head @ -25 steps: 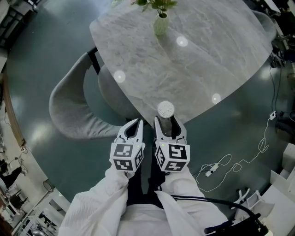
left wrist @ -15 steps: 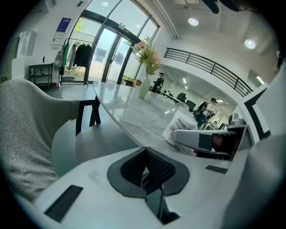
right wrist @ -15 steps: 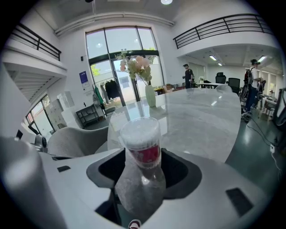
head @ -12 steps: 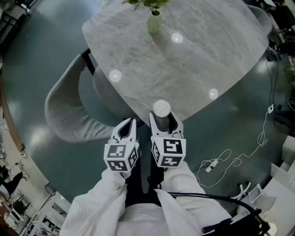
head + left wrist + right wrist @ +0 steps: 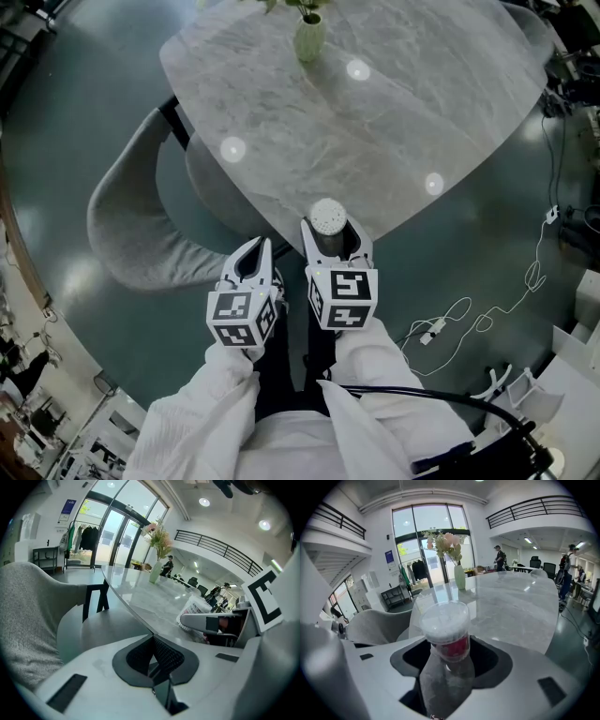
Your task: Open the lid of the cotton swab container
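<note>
The cotton swab container (image 5: 328,221) sits at the near edge of the counter (image 5: 403,103). It is between the right gripper's (image 5: 335,240) fingers, which have just been opening and are loose around it. The left gripper (image 5: 254,253) is squeezed closed on nothing. The container looks light and smooth (easy to tip), so it is best to hold its body and lift the lid by its rim.

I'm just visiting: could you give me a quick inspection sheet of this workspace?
Surface: marble table.
Job's things: cotton swab container upright at the table's near edge, lid seemingly on.
Clutter: vase of flowers at the far side.
Grippers: right gripper has just been opening, fingers apart around the container; left gripper shut, empty.
Cables: white cable on the floor; black cable by the person.
Surroundings: grey chair; distant people.
</note>
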Tool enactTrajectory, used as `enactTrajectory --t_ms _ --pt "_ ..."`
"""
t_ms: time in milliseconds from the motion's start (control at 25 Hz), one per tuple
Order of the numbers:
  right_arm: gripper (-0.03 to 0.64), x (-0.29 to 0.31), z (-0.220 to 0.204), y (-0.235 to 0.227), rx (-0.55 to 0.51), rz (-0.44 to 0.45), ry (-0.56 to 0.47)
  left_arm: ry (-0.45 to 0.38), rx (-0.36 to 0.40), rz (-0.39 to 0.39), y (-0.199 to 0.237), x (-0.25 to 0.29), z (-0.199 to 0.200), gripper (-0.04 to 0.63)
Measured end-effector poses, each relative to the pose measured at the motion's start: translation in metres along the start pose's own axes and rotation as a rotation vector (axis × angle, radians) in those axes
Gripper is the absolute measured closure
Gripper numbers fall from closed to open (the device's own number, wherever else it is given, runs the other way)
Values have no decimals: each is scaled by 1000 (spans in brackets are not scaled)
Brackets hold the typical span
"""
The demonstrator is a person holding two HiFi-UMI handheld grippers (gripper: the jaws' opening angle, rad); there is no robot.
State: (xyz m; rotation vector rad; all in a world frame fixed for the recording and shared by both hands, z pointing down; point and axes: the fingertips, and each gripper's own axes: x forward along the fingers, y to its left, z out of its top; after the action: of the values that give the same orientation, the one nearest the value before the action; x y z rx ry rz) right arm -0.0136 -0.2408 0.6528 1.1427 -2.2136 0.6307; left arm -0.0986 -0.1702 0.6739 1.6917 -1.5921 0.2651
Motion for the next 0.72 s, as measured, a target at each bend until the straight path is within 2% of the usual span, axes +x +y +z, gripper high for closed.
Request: enactTrajectory --t_ms 360,720 --pt "322 5 -4 2 -86 -39 16 7 -3 6 2 2 -5 589" --pt "321 5 -5 -1 -89 -58 23 1 -1 18 6 -3 -4 589"
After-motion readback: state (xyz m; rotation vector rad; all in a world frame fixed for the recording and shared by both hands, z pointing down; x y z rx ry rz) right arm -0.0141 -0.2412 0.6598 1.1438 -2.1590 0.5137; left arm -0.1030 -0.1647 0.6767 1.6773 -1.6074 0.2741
